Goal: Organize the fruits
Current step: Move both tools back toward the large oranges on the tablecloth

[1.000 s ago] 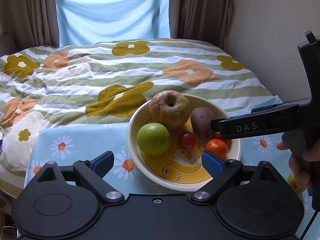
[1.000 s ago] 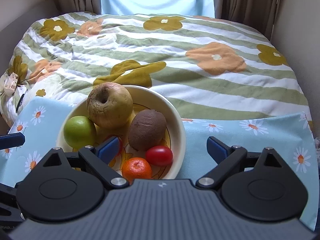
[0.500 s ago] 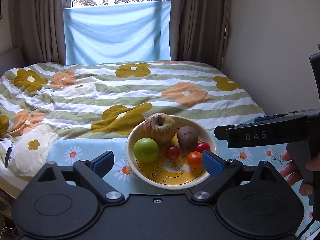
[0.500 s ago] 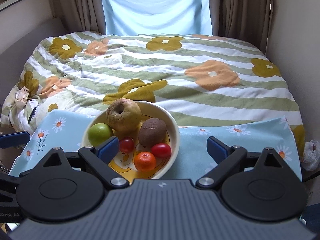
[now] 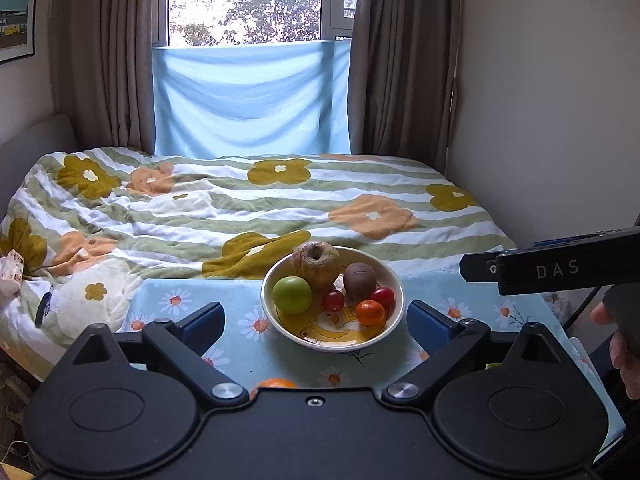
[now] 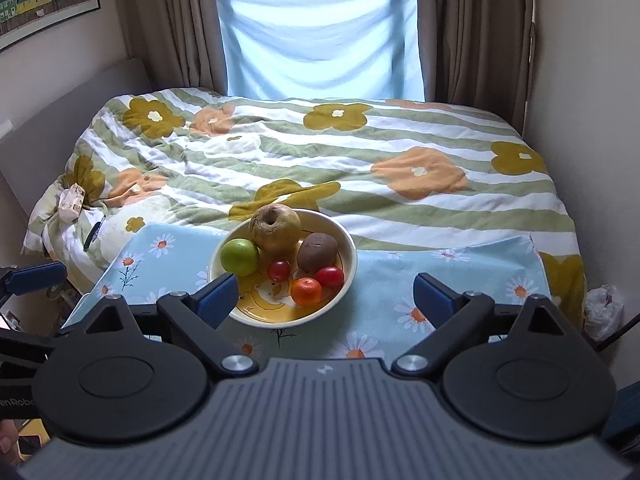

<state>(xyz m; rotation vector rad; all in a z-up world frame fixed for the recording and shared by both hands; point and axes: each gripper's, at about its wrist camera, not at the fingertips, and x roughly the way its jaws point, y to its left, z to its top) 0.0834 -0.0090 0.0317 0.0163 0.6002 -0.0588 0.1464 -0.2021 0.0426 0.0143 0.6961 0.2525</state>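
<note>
A cream bowl (image 5: 390, 322) (image 6: 349, 276) stands on the table with the blue daisy cloth (image 5: 224, 296). In it lie a wrinkled brown apple (image 5: 316, 264), a green apple (image 5: 292, 294), a brown kiwi-like fruit (image 5: 360, 278), two red tomatoes (image 5: 333, 300) (image 5: 382, 296) and a small orange (image 5: 370, 312). Another orange (image 5: 274, 383) peeks out just in front of my left gripper's body. My left gripper (image 5: 316, 324) is open and empty, hanging short of the bowl. My right gripper (image 6: 326, 298) is also open and empty, with its left finger overlapping the bowl's near rim in view.
Behind the table lies a bed with a striped floral quilt (image 6: 360, 160). A wall (image 5: 560, 120) runs close along the right. A hand (image 5: 618, 348) holds the right gripper's handle. A white plastic bag (image 6: 604, 308) sits beyond the table's right edge.
Both grippers have drawn back and up from the bowl, which now looks smaller and farther. The window and the loose orange near my left gripper have come into view.
</note>
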